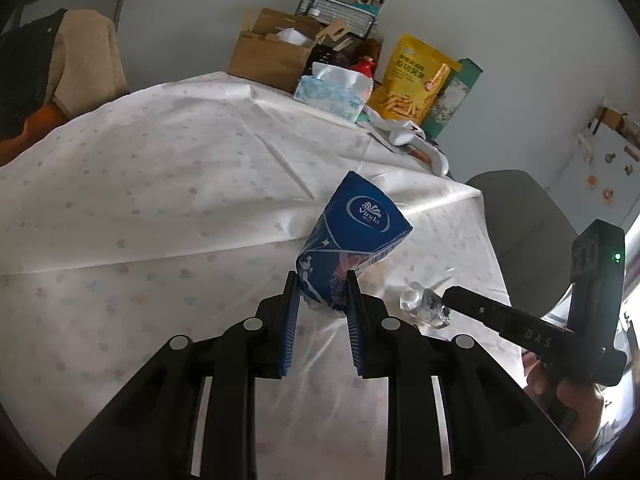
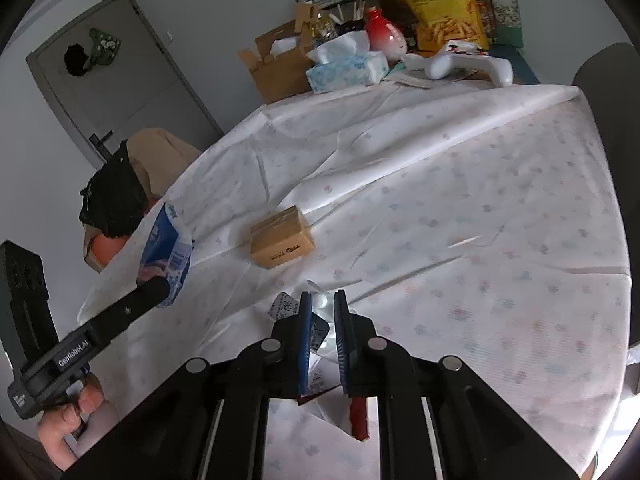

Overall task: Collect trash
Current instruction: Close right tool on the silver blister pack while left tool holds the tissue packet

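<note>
While both hand-held tools work over a table draped in a white patterned tablecloth (image 1: 168, 184), the left gripper (image 1: 322, 300) stands clamped on the lower end of a blue Vinda tissue wrapper (image 1: 352, 236), which rises clear of the cloth, and the right gripper (image 2: 322, 320) has its blue pads drawn close on a clear crumpled plastic wrapper (image 2: 320, 302) lying on the cloth near the table's front edge. A small brown cardboard box (image 2: 282, 242) sits untouched on the cloth beyond that plastic wrapper, toward the middle of the table. To finish this step well, the right tool probably wants a firm bite on the body of the thin film before it lifts, rather than on a loose corner that could slip free, and a straight rise off the cloth so the tablecloth is not pinched and dragged along. The left tool should likely keep its squeeze steady, since the wrapper is light and limp. Whether the right pads truly press the film or only bracket it is hard to judge, as the clear plastic blurs against the white cloth. No bin or bag for the rubbish shows in either view. A red item and a dark scrap beneath the right tool are cut off by its black frame and cannot be identified. At the table's far end, a yellow snack bag (image 1: 416, 76) stands among the clutter.
</note>
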{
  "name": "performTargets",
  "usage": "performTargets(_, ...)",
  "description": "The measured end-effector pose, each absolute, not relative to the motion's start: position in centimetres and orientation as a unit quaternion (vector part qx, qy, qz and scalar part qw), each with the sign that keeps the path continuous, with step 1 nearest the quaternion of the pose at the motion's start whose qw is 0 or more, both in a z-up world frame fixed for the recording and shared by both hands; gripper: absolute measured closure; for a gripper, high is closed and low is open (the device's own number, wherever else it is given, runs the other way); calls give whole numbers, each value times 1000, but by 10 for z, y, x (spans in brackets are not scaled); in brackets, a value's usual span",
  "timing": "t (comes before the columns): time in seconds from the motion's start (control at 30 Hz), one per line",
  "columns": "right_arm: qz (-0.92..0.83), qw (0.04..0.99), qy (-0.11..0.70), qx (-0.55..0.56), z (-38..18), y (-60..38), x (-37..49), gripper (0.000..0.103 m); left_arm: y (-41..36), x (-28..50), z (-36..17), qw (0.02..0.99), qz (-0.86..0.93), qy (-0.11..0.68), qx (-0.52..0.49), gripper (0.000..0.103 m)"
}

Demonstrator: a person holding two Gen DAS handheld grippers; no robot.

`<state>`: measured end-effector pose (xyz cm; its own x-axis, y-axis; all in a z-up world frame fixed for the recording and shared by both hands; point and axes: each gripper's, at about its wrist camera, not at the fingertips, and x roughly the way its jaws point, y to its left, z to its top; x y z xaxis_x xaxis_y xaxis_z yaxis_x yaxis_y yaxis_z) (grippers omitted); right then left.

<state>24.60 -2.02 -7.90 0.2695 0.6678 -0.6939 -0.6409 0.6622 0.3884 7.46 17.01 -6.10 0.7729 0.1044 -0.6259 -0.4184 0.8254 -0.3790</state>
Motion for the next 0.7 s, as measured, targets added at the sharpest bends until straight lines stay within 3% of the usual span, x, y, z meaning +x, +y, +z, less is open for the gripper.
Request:
performTargets(0.07,409,798,442,19,-78,-24,245,86,166,75,-60,907,142,304,-254,81)
performTargets(0.13,409,802,434,21,-76,-26,244,50,165,75,-59,908,142,304,-253,81)
performTargets(0.17,407,806,429,19,-75,-26,242,48,165,74,-59,908,142,303,-253,81)
performTargets(0.53,411,787,457,-48,-98,14,234,42,185,60,-65,901,163,302,-266,81)
performTargets(0.63,408,791,451,-68,-96,21,231,53,189,58,-66,900,164,301,-269,81)
performTargets(0.7,408,795,445,-59,-91,18,232,55,188,58,-66,900,163,300,-270,81)
